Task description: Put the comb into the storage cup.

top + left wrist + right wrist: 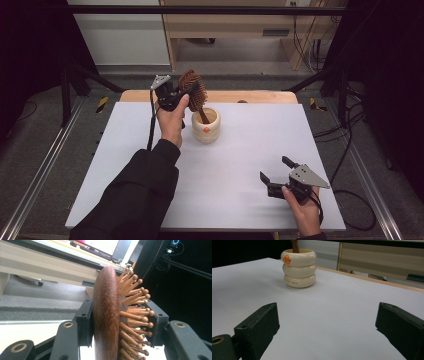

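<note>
Your left hand-held gripper (181, 93) is clamped on the brush (194, 95) head, its handle standing in the cup (206, 126) near the table's (125, 150) far edge, so next let go gently, while your right hand-held gripper (275, 175) rests wide open and empty by the near right corner.

1. A cream ringed cup (298, 267) carries a small orange emblem near its rim; its design cannot be made out.
2. A line of small dark lettering runs along its lowest ring, too blurred to read.
</note>
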